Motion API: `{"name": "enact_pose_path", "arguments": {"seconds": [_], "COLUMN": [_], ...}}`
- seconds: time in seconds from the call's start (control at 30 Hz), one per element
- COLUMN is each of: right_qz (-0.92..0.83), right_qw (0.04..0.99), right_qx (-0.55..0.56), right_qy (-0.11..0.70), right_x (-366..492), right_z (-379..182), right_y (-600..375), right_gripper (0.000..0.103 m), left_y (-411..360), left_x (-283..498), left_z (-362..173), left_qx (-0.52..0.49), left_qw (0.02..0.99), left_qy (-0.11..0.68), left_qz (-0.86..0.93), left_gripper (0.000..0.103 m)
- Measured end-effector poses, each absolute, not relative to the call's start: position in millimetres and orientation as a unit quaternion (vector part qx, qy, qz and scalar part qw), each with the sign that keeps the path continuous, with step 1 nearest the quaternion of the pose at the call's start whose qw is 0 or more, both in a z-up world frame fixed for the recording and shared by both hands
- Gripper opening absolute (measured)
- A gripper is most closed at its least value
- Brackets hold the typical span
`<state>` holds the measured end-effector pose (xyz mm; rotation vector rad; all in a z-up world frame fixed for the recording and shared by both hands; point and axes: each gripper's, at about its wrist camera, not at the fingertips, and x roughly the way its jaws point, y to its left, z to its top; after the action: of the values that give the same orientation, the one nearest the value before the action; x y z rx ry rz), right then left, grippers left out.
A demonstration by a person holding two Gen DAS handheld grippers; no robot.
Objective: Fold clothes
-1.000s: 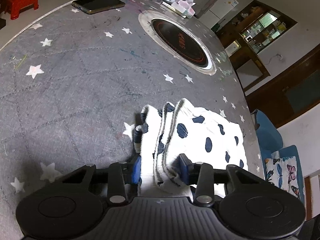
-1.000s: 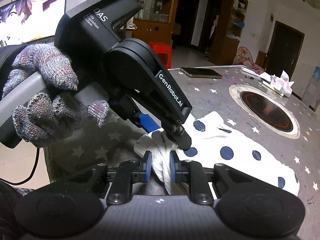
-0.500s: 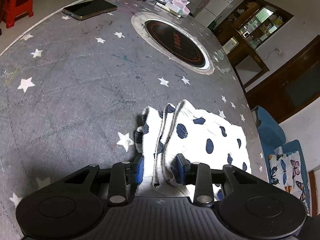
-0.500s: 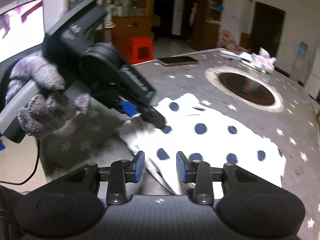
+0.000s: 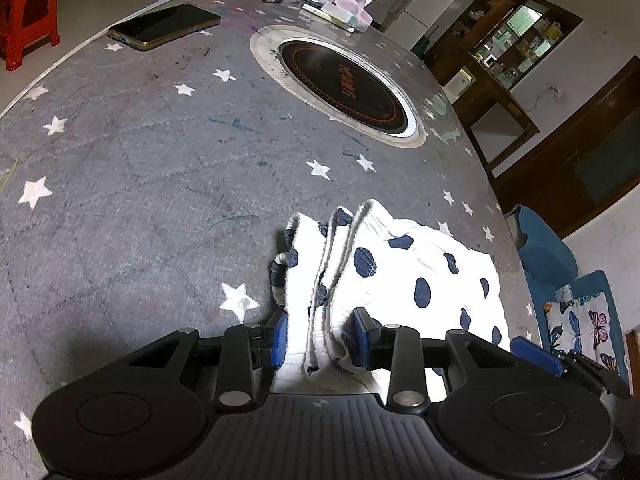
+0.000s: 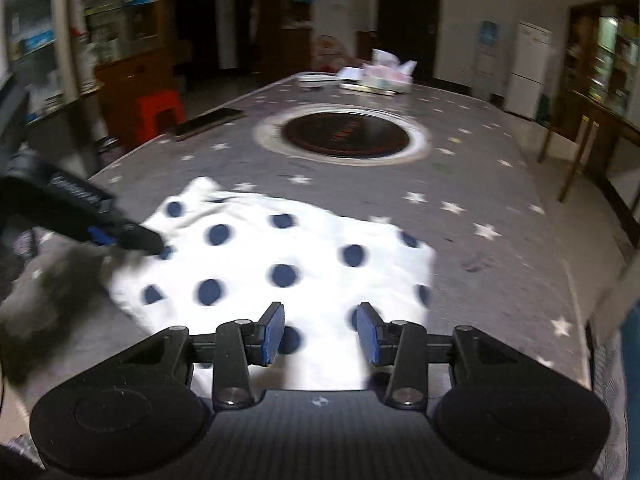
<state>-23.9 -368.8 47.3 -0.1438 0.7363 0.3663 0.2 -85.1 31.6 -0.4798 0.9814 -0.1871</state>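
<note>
A white garment with dark blue dots [image 5: 400, 264] lies on the grey star-patterned table [image 5: 140, 180]. Its near edge is bunched into folds, and my left gripper [image 5: 320, 338] is shut on that bunch. In the right wrist view the same garment [image 6: 280, 248] spreads flat, with the left gripper [image 6: 120, 236] pinching its left edge. My right gripper [image 6: 320, 332] hovers over the garment's near edge. Its jaws are opening, and no cloth is pressed between the pads. One of its fingers [image 5: 560, 360] shows at the lower right of the left wrist view.
A round black hob [image 5: 344, 84] is set into the table's middle. A phone [image 5: 164, 26] lies at the far left edge, and a tissue pack [image 5: 348, 10] with papers at the far end. A red stool [image 6: 158, 114] stands left of the table, a blue chair [image 5: 544, 252] to the right.
My right gripper let go of the bunched cloth edge, opened, and swung right, away from the left gripper. The left gripper kept its hold and stayed put.
</note>
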Motion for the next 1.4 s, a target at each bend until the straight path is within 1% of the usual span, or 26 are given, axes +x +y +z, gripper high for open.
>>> {"name": "enact_pose_path", "arguments": {"seconds": [0.53,1.03,1.07,1.13,1.17,1.2,1.27,1.4], "right_qz": [0.121,0.093,0.096,0.101,0.103,0.101,0.099,0.086], "right_qw": [0.913,0.911,0.91,0.909,0.909,0.91,0.913,0.926], "right_qx": [0.019,0.11,0.112,0.116,0.117,0.117,0.115,0.102], "right_qy": [0.39,0.387,0.387,0.387,0.386,0.384,0.379,0.352], "right_x": [-8.2,15.9,16.1,16.6,16.7,16.5,16.1,18.0], "right_z": [27.3,17.2,16.4,14.8,14.2,14.5,16.0,27.9], "right_y": [-413.8,-437.1,-436.8,-436.4,-436.2,-436.6,-438.2,-444.3], "right_gripper": [0.041,0.041,0.04,0.029,0.018,0.012,0.007,0.005], "left_y": [-96.8,-104.5,-106.0,-110.1,-112.1,-114.1,-118.0,-129.9], "left_x": [13.7,27.5,28.7,31.4,33.1,34.9,39.3,50.1], "left_z": [33.9,34.9,35.1,35.9,36.4,36.8,39.4,47.0], "left_qx": [-0.2,-0.186,-0.184,-0.18,-0.178,-0.176,-0.173,-0.164], "left_qw": [0.855,0.856,0.857,0.858,0.859,0.859,0.86,0.864], "left_qy": [0.469,0.468,0.468,0.467,0.466,0.466,0.463,0.456], "left_qz": [-0.099,-0.113,-0.114,-0.116,-0.117,-0.118,-0.123,-0.135], "left_gripper": [0.037,0.036,0.036,0.036,0.036,0.036,0.034,0.029]}}
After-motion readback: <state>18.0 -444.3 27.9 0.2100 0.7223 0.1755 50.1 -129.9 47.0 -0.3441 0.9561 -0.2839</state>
